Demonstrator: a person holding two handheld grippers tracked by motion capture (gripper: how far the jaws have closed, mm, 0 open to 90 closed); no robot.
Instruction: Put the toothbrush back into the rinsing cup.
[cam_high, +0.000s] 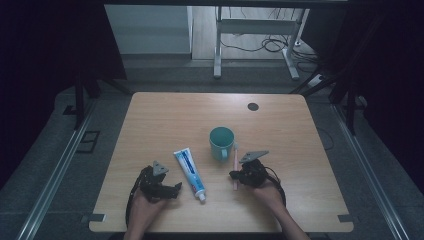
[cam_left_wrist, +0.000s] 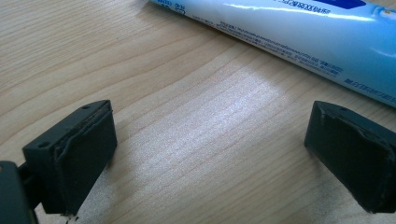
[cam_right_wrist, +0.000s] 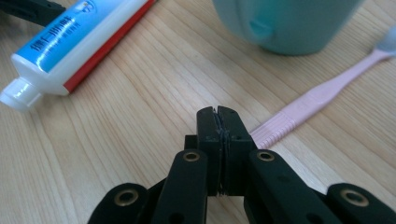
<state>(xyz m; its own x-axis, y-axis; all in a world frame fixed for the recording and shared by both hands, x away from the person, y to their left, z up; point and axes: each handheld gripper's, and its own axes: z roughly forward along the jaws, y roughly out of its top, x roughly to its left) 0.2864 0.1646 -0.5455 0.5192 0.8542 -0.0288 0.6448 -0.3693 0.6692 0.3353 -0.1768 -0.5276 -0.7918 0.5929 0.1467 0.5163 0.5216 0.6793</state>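
Observation:
A teal cup (cam_high: 221, 141) stands upright near the middle of the wooden table (cam_high: 165, 115). A blue-and-white toothpaste tube (cam_high: 190, 173) lies to its left, with the cap toward the person. A pink toothbrush (cam_high: 236, 162) lies flat just right of the cup. My left gripper (cam_high: 175, 189) rests on the table left of the tube. Its jaws (cam_left_wrist: 210, 121) stand wide open over bare wood, with the tube (cam_left_wrist: 299, 32) just beyond them. My right gripper (cam_high: 234, 175) sits at the near end of the toothbrush. Its jaws (cam_right_wrist: 218, 114) are shut with nothing between them, and the toothbrush handle (cam_right_wrist: 303, 105) lies beside the right jaw. The cup (cam_right_wrist: 289, 23) and the tube (cam_right_wrist: 70, 42) lie beyond.
A dark round hole (cam_high: 253, 106) marks the far side of the table. Beyond the table stand a white desk frame (cam_high: 255, 30) and loose floor cables (cam_high: 270, 45). Metal rails (cam_high: 55, 170) run along the floor on both sides.

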